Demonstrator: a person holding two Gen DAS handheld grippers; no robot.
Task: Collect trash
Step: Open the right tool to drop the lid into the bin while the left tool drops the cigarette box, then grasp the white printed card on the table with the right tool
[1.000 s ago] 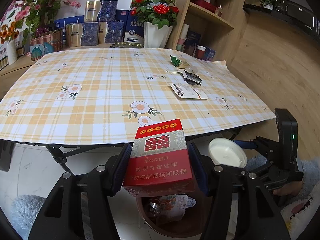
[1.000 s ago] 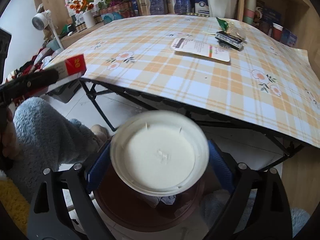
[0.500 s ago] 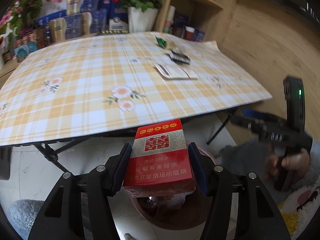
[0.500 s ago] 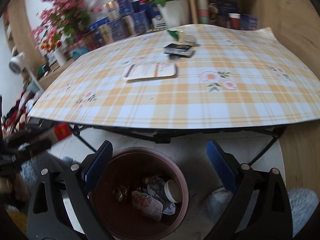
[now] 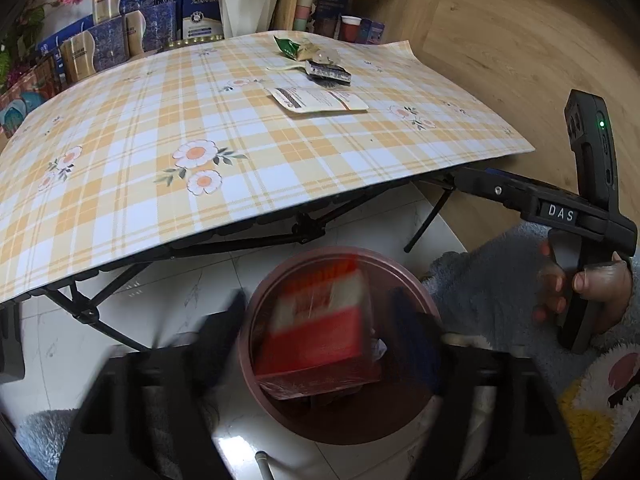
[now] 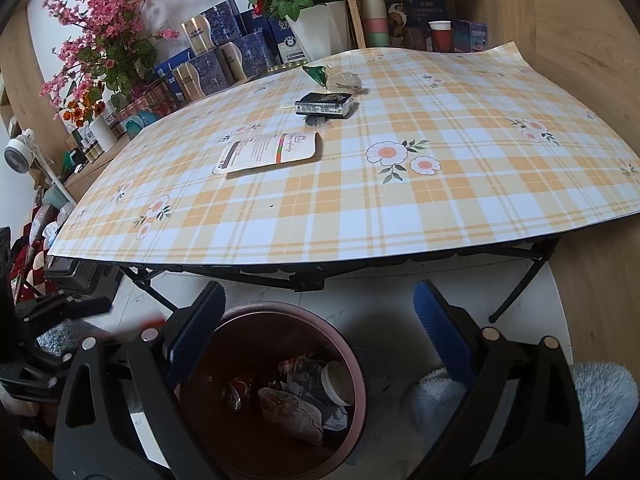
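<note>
The red cigarette box is blurred and dropping over the brown bin. My left gripper straddles it with jaws opening, and a gap shows on each side of the box. My right gripper is open and empty above the bin. In the bin lie a white lid and crumpled wrappers. On the table lie a white pouch, a black packet and a green wrapper.
The folding table's black legs stand just behind the bin. A hand holds the right gripper at the right of the left wrist view. Flower vases and blue boxes line the far edge. A grey fluffy rug lies at the right.
The right gripper dropped the white lid into the bin and stayed open. The left gripper sank over the bin and let go of the red box, which is falling.
</note>
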